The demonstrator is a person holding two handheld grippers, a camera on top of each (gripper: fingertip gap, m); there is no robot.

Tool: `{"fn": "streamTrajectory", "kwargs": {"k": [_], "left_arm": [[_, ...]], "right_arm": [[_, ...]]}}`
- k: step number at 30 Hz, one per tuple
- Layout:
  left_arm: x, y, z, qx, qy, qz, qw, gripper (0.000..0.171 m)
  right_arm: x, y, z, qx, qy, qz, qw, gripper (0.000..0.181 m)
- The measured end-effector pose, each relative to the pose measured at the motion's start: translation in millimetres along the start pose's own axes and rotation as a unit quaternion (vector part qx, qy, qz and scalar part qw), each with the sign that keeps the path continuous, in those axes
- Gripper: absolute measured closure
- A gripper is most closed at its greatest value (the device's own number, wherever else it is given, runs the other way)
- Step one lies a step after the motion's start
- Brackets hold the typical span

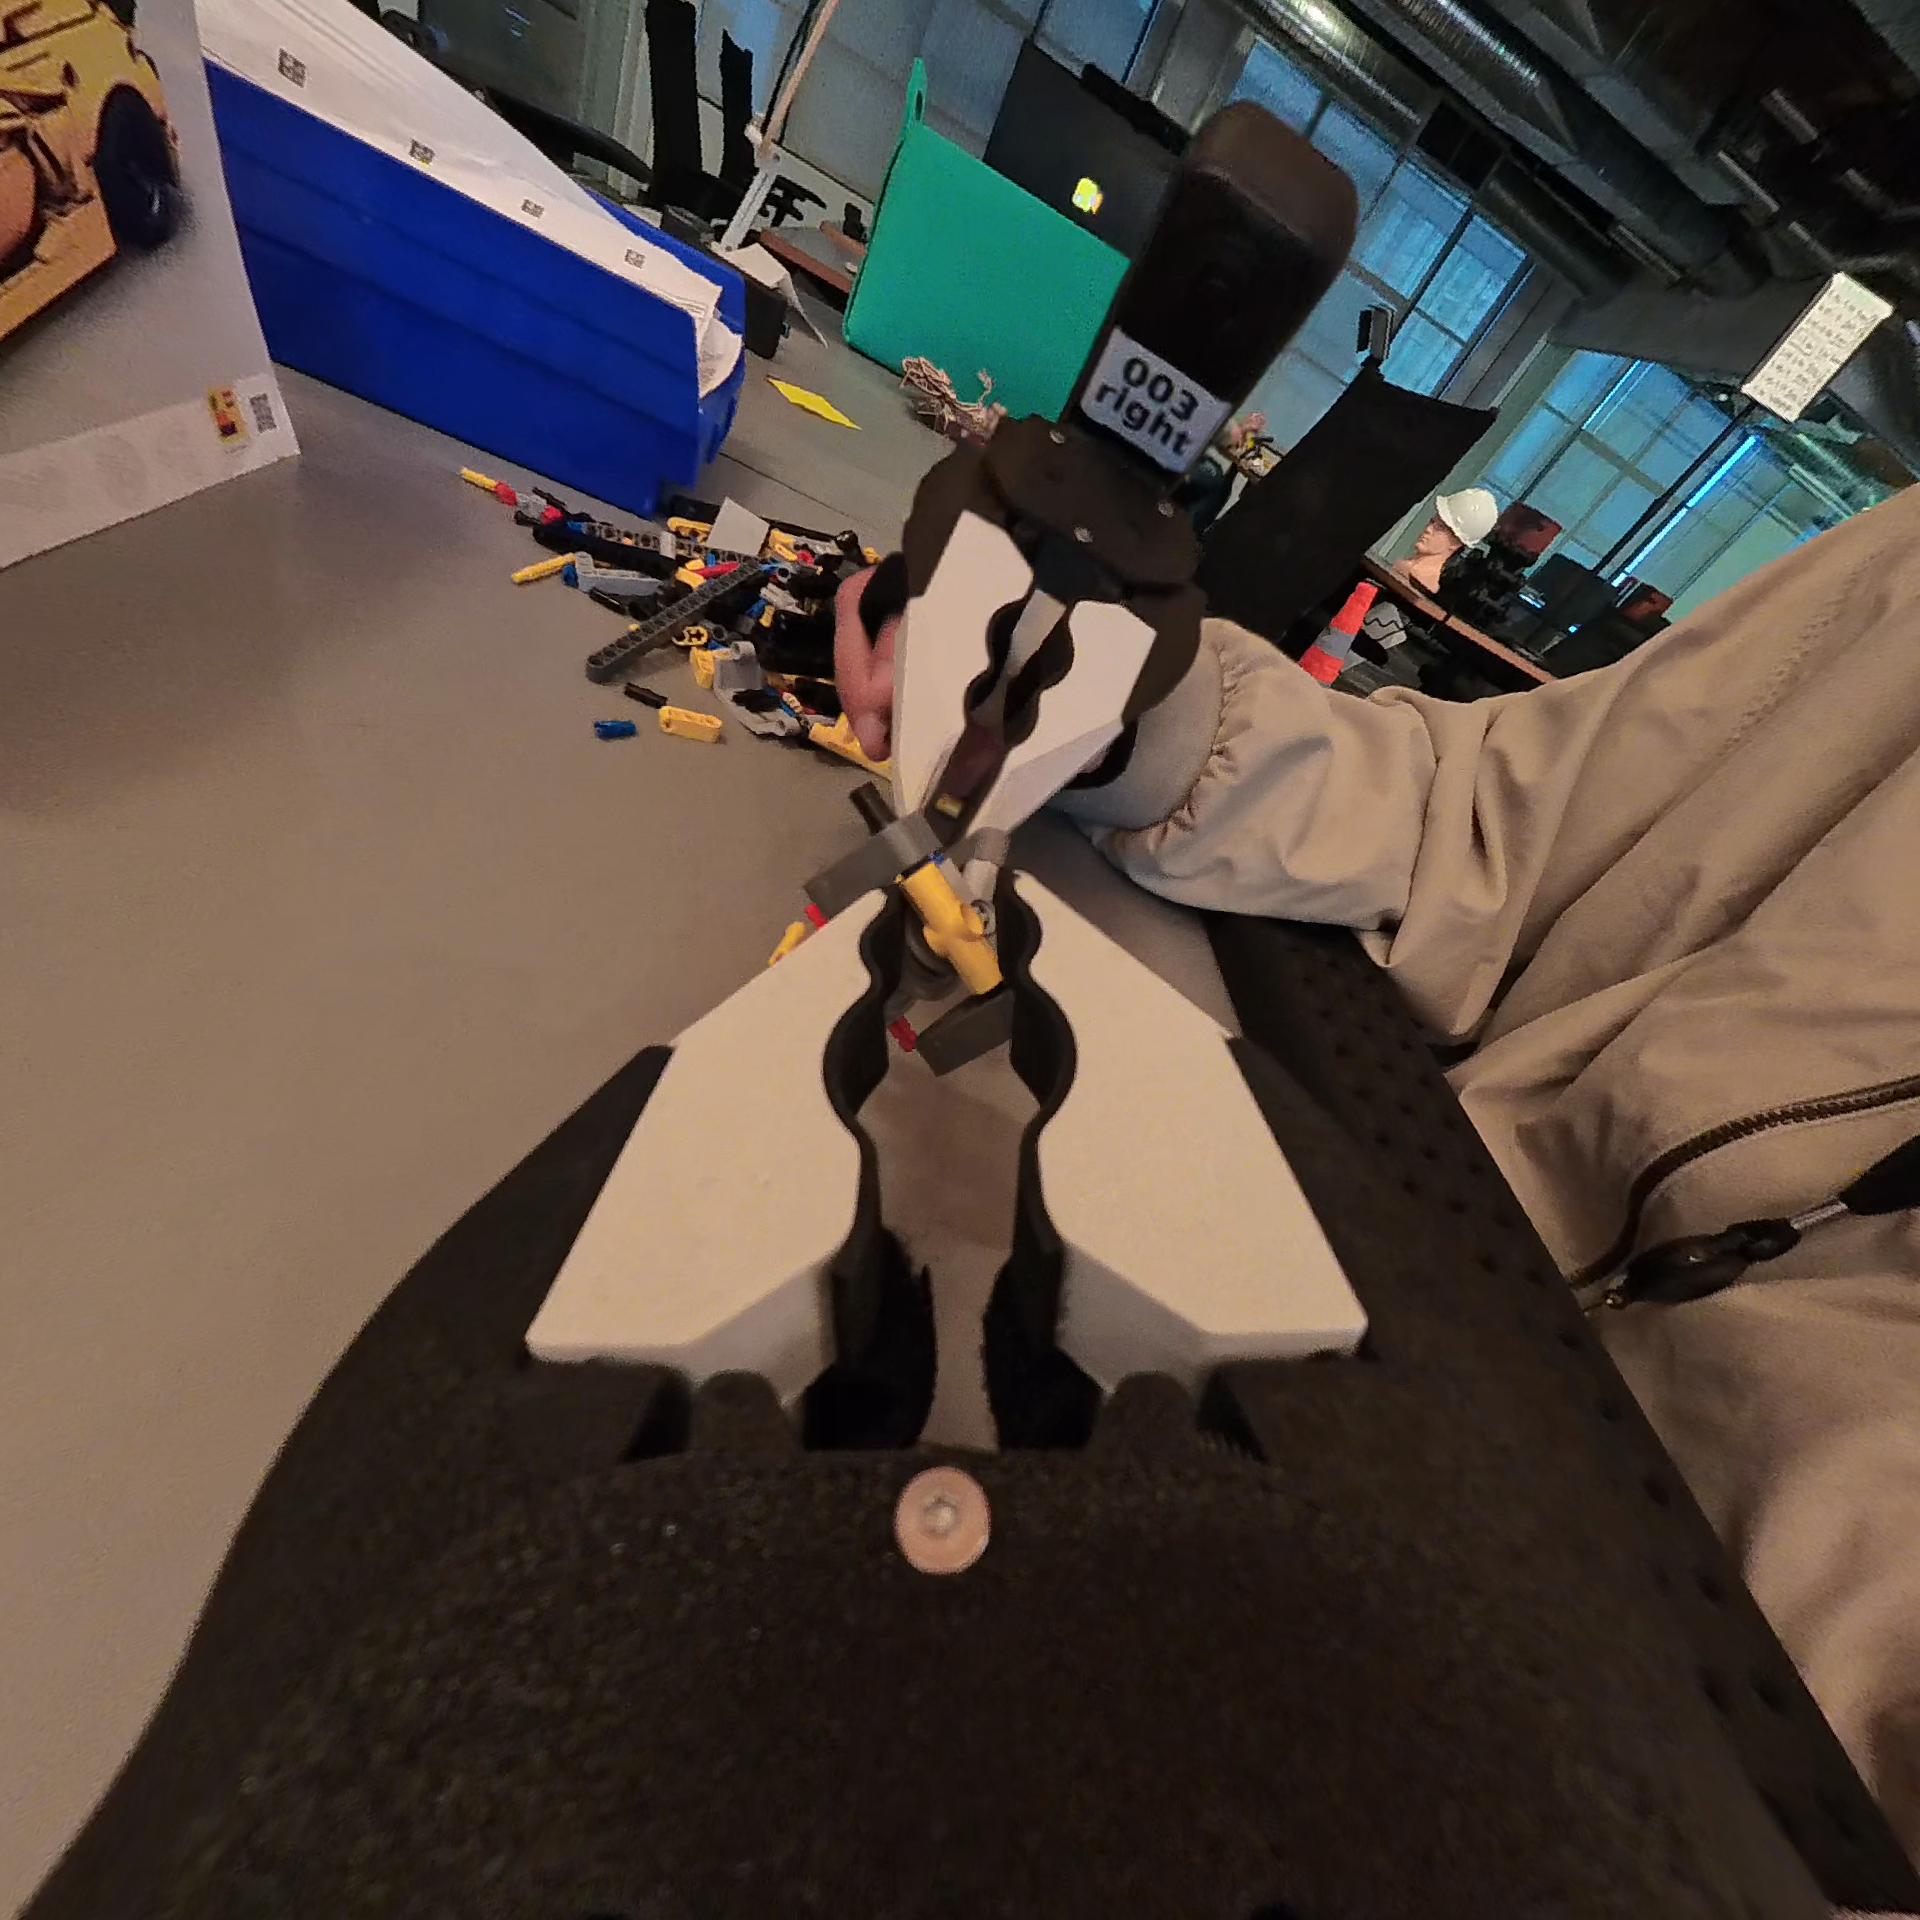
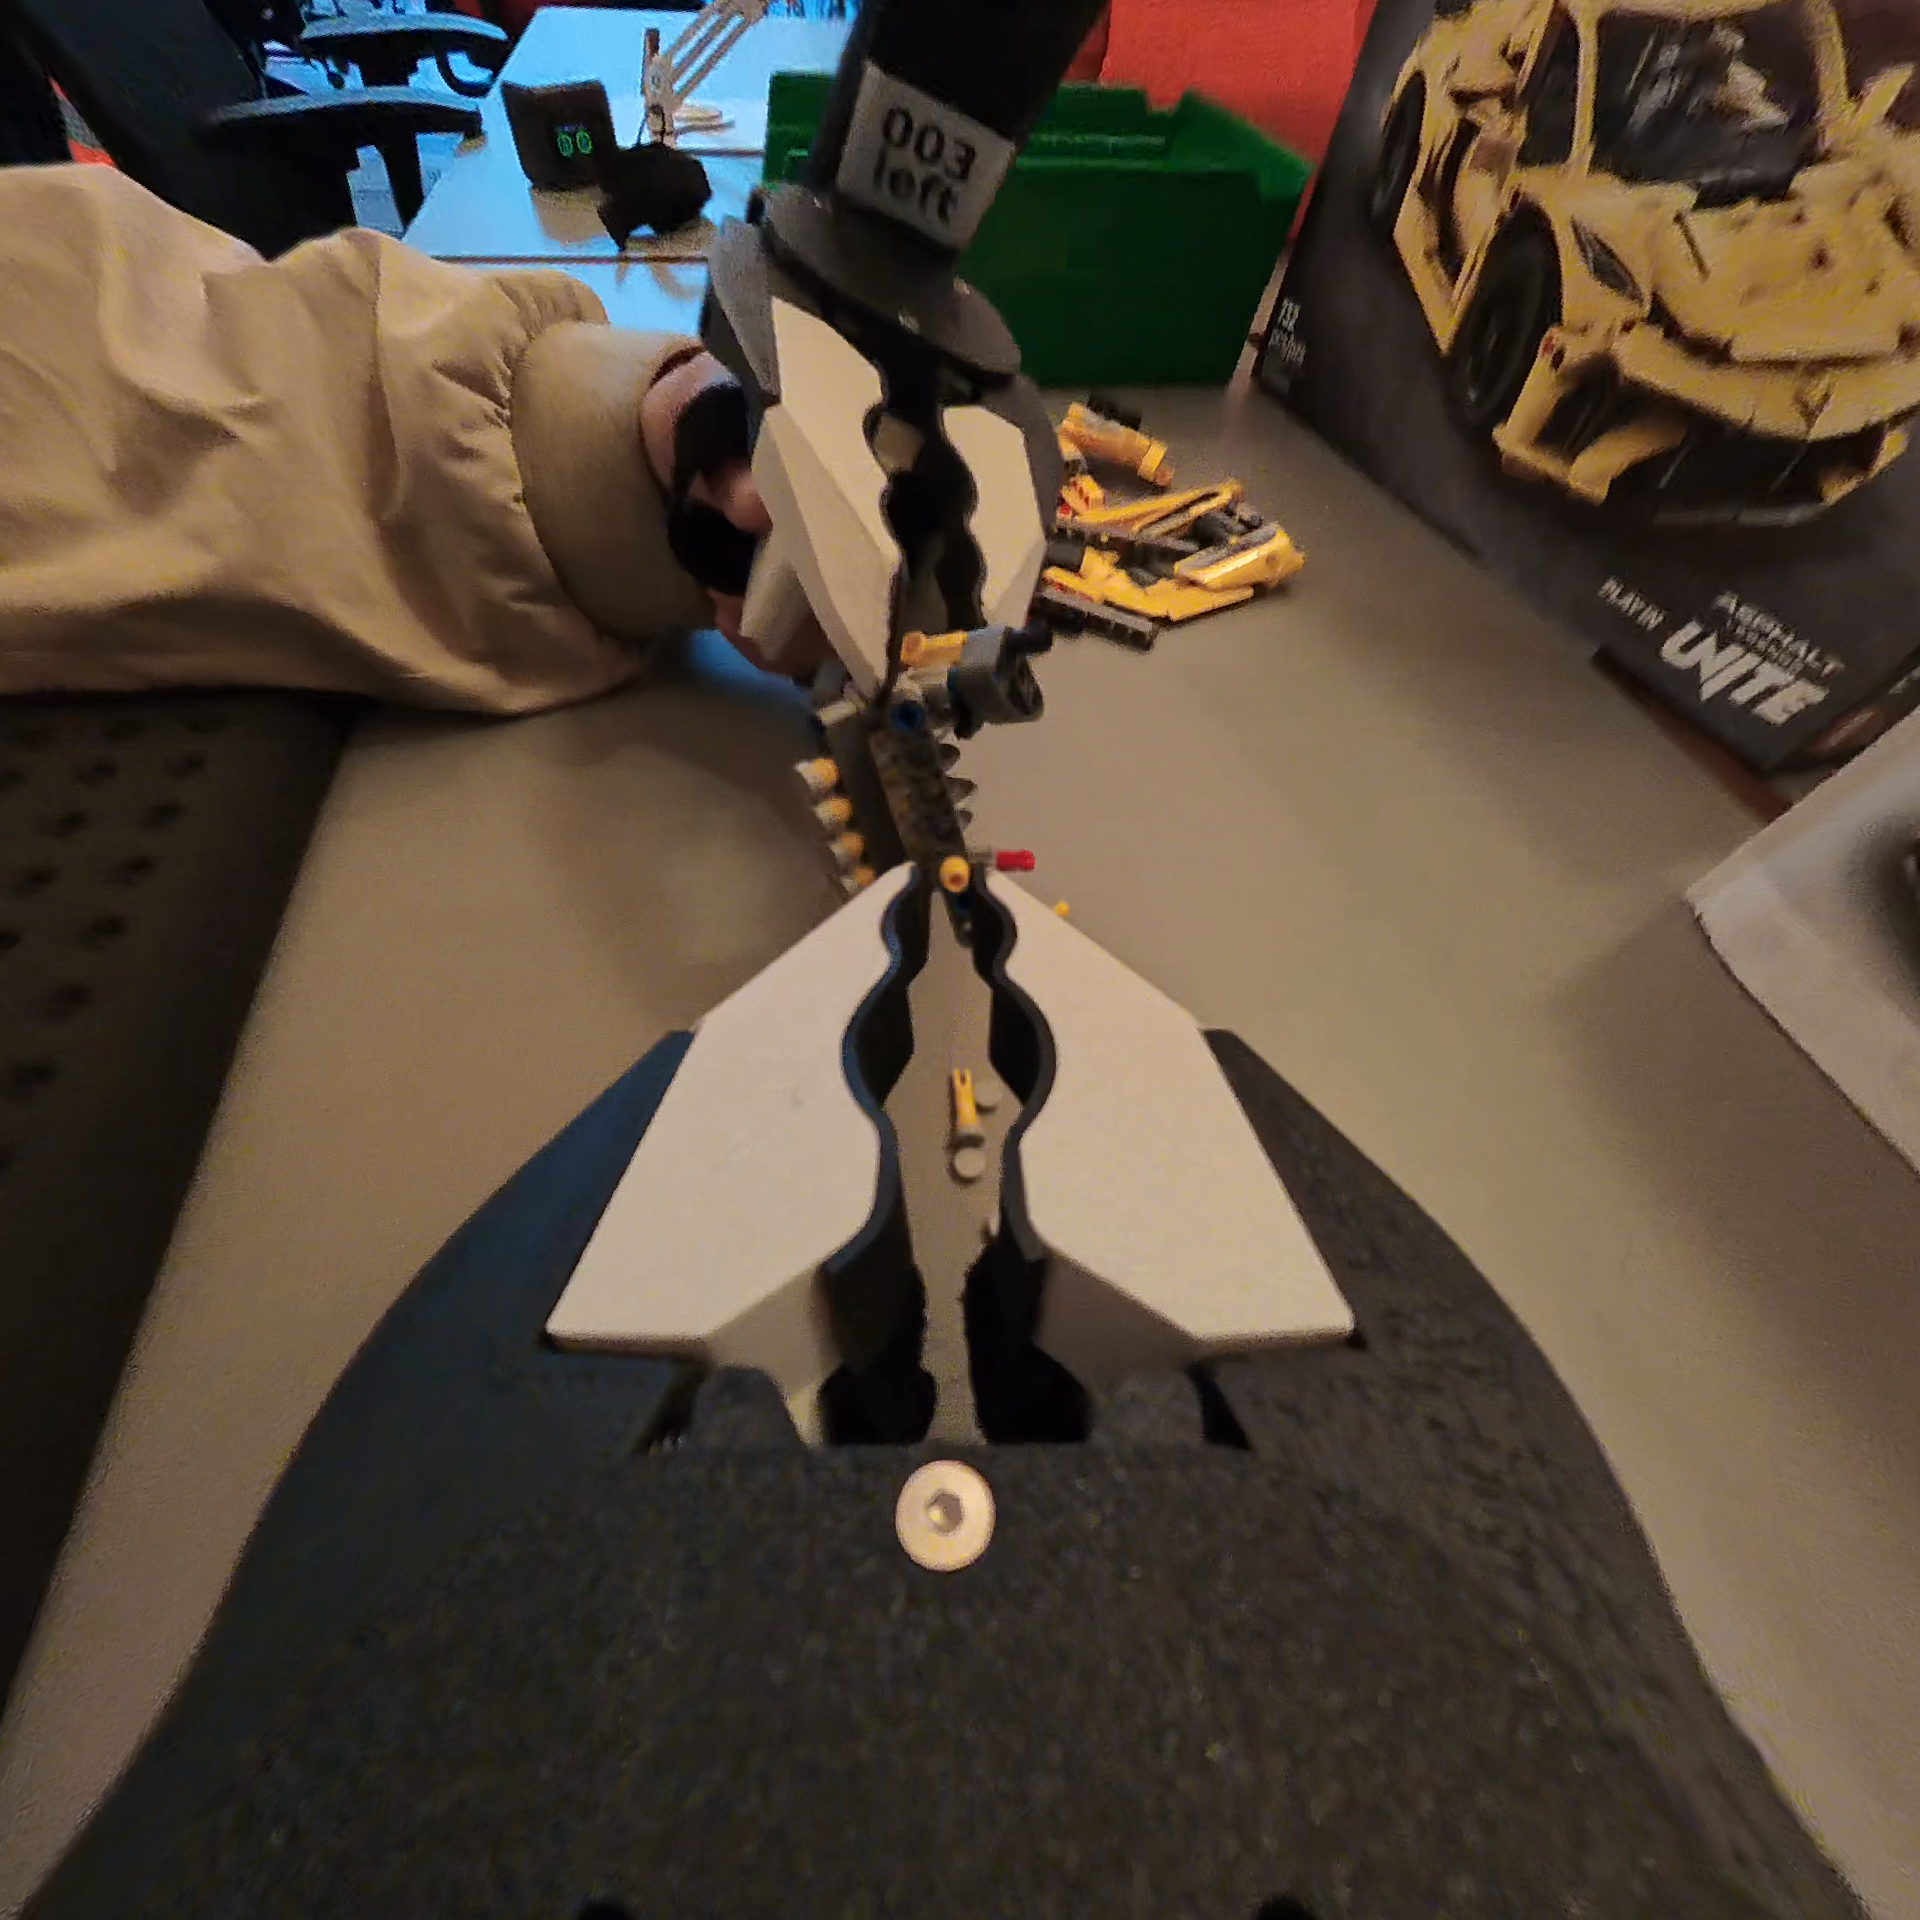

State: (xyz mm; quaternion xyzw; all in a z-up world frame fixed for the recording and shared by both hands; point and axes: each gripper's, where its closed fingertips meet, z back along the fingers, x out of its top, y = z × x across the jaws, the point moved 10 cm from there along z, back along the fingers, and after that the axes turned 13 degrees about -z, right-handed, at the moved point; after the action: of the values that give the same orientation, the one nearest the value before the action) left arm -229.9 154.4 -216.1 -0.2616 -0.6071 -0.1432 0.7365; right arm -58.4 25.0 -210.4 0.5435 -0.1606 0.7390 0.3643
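Left gripper (image 1: 948, 914): fingers set narrow, tips closed on one end of the brick assembly (image 1: 940, 925), a small build of grey, yellow and black parts. The same gripper appears farther off in the right wrist view (image 2: 894, 665), pointing down onto the assembly's upper end.

Right gripper (image 2: 951, 883): fingers narrow, tips pinching the lower end of the assembly (image 2: 914, 769), a dark studded beam with yellow pins along one side and a red pin near the tips. In the left wrist view this gripper (image 1: 951, 821) points down from above and meets the assembly opposite the left tips. The assembly is held between the two grippers, above the worktop (image 1: 312, 831).

Hands: each gripper is held by a hand (image 1: 868, 665) in a beige sleeve (image 1: 1455, 790); the other sleeve (image 2: 312, 457) lies along the worktop edge.

Below the right gripper: a loose yellow pin (image 2: 966, 1107) lies on the worktop between the fingers.

Surroundings, left wrist view: a pile of loose parts (image 1: 707, 613) lies beyond the grippers, a blue bin (image 1: 468, 281) behind it.

Surroundings, right wrist view: a pile of yellow panels (image 2: 1164, 551) lies near the left gripper, a green bin (image 2: 1132, 229) behind it, and a box (image 2: 1621, 343) picturing a yellow car stands to the right.
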Motion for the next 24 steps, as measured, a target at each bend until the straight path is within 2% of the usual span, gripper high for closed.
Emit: {"fn": "streamTrajectory", "kwargs": {"k": [9, 16, 20, 24], "left_arm": [[0.7, -2.5, -2.1, -0.012, -0.003, 0.000, 1.000, 0.155], [-0.7, -5.4, -4.8, -0.008, 0.020, -0.020, 1.000, 0.155], [1.5, -5.5, -2.4, -0.018, -0.002, -0.012, 1.000, 0.155], [3.2, -6.2, -1.0, -0.021, -0.008, -0.012, 1.000, 0.156]], "right_arm": [[-1.7, 2.6, -6.3, 0.010, 0.007, 0.003, 1.000, 0.173], [-2.4, 1.5, -6.1, 0.015, 0.026, -0.003, 1.000, 0.179], [0.9, 2.9, -2.2, 0.016, 0.003, -0.001, 1.000, 0.177], [-2.1, 5.2, -4.9, 0.005, 0.011, 0.017, 1.000, 0.171]]}}
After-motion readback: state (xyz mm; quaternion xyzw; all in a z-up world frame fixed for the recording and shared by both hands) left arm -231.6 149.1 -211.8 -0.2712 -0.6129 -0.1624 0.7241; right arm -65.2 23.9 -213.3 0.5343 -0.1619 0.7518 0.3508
